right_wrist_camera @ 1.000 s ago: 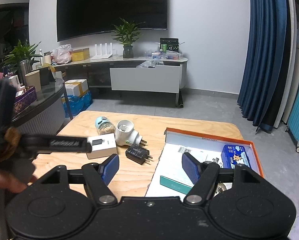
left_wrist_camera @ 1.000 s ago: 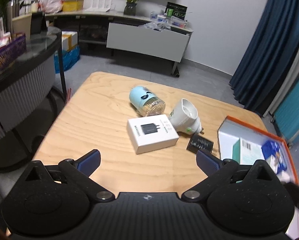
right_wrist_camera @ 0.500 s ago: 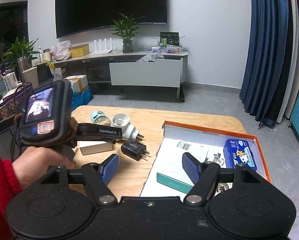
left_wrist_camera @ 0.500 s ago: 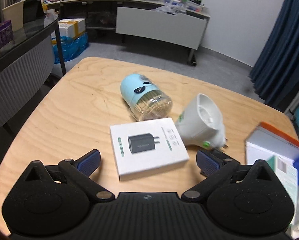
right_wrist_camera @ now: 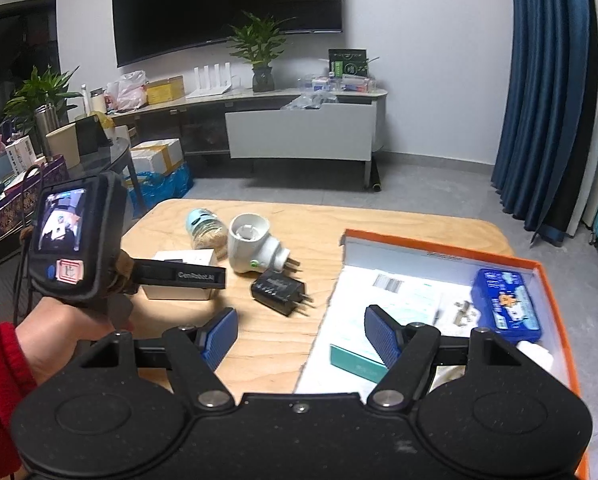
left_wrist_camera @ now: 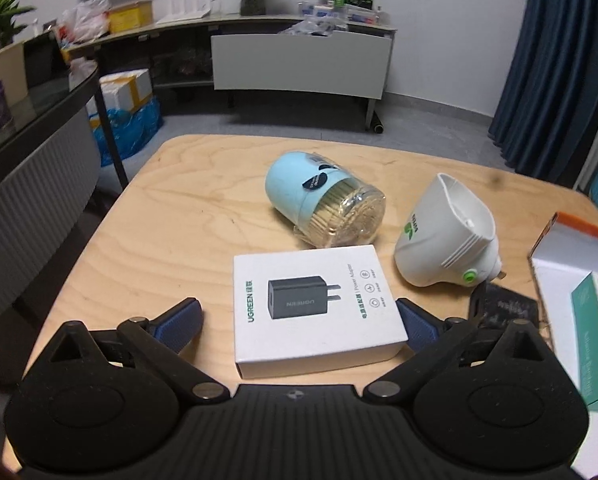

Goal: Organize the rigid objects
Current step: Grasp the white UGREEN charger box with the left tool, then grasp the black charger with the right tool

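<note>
A white charger box (left_wrist_camera: 315, 304) lies flat on the wooden table (left_wrist_camera: 187, 216). My left gripper (left_wrist_camera: 299, 320) is open, its blue fingers on either side of the box, apart from it. Behind the box lie a toothpick jar with a light blue cap (left_wrist_camera: 323, 204) and a white plug-in device (left_wrist_camera: 447, 240). A black charger (left_wrist_camera: 503, 308) lies to the right. In the right wrist view, my right gripper (right_wrist_camera: 301, 334) is open and empty above the table's near edge, beside the orange-rimmed box (right_wrist_camera: 439, 242). The left gripper (right_wrist_camera: 179, 276) is over the white box (right_wrist_camera: 179, 272).
The orange-rimmed box holds a blue tin (right_wrist_camera: 505, 304), a teal carton (right_wrist_camera: 357, 362) and papers. The black charger (right_wrist_camera: 281, 290) lies between the box and the white device (right_wrist_camera: 255, 248). A glass-topped table (left_wrist_camera: 27, 104) stands at the left.
My left gripper has moved forward and down until its open fingers flank the white charger box. My right gripper has stayed almost still.
</note>
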Demonstrator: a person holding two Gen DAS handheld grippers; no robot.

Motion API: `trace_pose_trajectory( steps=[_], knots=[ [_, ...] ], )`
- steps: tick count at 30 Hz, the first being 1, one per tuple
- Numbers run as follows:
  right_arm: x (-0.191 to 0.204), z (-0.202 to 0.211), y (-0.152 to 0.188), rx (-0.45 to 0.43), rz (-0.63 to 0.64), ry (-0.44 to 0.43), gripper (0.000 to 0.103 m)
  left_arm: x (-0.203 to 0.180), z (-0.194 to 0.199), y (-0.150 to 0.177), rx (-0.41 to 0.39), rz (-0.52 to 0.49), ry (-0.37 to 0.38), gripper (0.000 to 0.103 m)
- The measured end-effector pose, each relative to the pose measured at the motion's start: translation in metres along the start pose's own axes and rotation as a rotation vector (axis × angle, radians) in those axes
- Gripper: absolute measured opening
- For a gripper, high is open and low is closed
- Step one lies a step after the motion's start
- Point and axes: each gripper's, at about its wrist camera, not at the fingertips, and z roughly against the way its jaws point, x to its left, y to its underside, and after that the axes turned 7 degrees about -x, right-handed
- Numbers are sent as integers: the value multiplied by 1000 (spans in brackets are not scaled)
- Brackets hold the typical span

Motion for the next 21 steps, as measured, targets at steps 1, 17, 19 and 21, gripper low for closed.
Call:
trace_pose_trajectory(
  steps=[1,17,19,21],
  knots=[
    [2,-3,-1,4,6,-3,83,0,-1,0,-7,-9,7,102],
    [26,-113,-13,168,125,-44,83,27,37,8,-73,7,101,79],
    [23,-129,-13,206,138,-34,83,32,39,9,-73,17,118,79],
    [20,-141,-11,239,147,-43,83,36,39,10,-69,33,130,79]
  ],
)
